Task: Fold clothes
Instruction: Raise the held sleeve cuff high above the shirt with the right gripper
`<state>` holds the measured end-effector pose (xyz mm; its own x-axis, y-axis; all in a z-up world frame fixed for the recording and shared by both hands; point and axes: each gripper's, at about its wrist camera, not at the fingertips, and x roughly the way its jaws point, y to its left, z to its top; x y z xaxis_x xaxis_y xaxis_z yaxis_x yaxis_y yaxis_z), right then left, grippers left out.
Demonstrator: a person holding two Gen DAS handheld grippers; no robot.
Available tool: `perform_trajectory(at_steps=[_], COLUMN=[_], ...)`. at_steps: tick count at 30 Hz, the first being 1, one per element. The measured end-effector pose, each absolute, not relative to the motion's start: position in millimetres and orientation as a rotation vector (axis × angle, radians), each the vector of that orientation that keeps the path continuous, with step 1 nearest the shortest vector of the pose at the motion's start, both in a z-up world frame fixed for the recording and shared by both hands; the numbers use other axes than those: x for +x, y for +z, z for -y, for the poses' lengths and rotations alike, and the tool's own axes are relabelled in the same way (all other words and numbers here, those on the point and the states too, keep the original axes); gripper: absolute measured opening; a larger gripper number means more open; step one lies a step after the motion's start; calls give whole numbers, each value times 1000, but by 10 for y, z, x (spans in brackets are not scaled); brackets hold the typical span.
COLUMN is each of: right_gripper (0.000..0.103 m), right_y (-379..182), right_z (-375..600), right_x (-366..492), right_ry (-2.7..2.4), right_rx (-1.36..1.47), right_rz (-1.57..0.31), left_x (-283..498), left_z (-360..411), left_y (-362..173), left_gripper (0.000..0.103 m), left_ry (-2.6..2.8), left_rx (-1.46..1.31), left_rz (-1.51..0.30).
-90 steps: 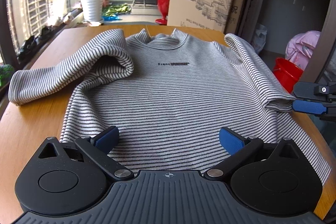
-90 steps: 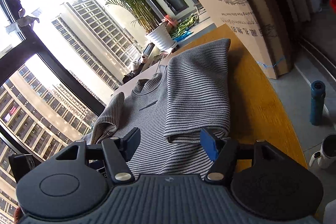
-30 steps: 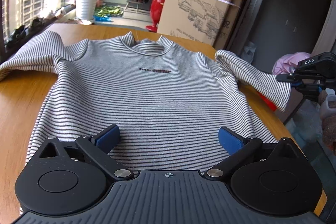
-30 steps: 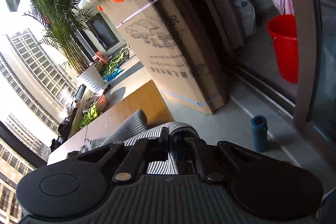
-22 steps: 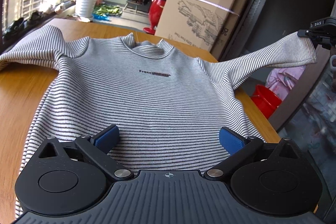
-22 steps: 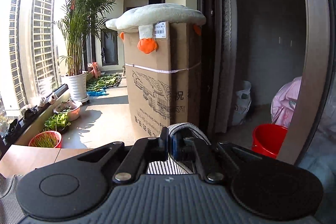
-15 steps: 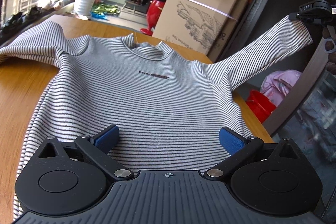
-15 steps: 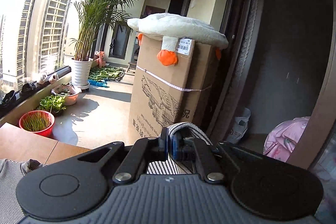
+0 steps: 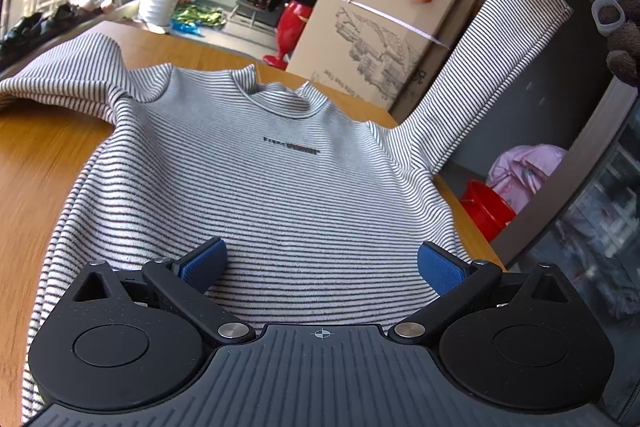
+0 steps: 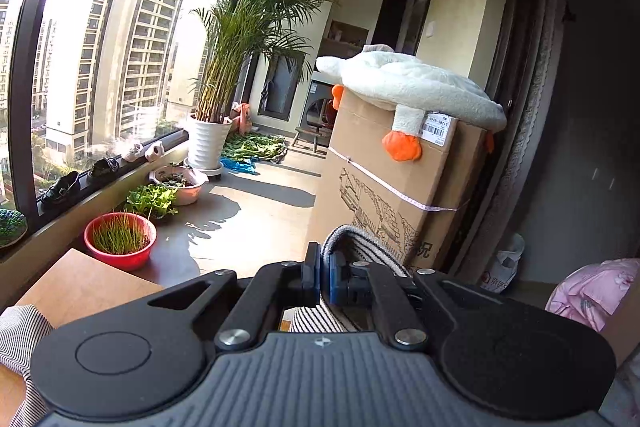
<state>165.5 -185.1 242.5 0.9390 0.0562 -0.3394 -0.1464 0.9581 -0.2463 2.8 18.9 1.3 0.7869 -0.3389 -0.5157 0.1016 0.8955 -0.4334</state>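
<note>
The striped sweater [image 9: 256, 187] lies flat on the table [image 9: 36, 163]; the right gripper [image 10: 324, 277], pinching its sleeve [image 9: 492, 71] aloft, should carry it across the chest, while the left gripper [image 9: 320, 267] hovers wide over the hem

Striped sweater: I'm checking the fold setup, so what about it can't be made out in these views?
- Hem of the striped sweater: left wrist view, hidden behind the left gripper.
- Left sleeve end: cut off by that view's left edge.
- Chest print: too small to read.
- Cuff: right wrist view, mostly covered by the right gripper.
</note>
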Motion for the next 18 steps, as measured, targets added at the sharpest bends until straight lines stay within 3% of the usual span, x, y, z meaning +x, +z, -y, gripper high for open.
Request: perform_trajectory(at_steps=[18], right_gripper=[7], right_y=[2592], right_z=[766], right_x=[1698], right_ry=[356], right_rx=[-182], right_rz=[-402], left_x=[29], left_z=[-232], left_y=[-17], left_gripper=[103], left_ry=[-257], left_rx=[-431], left_rz=[-617])
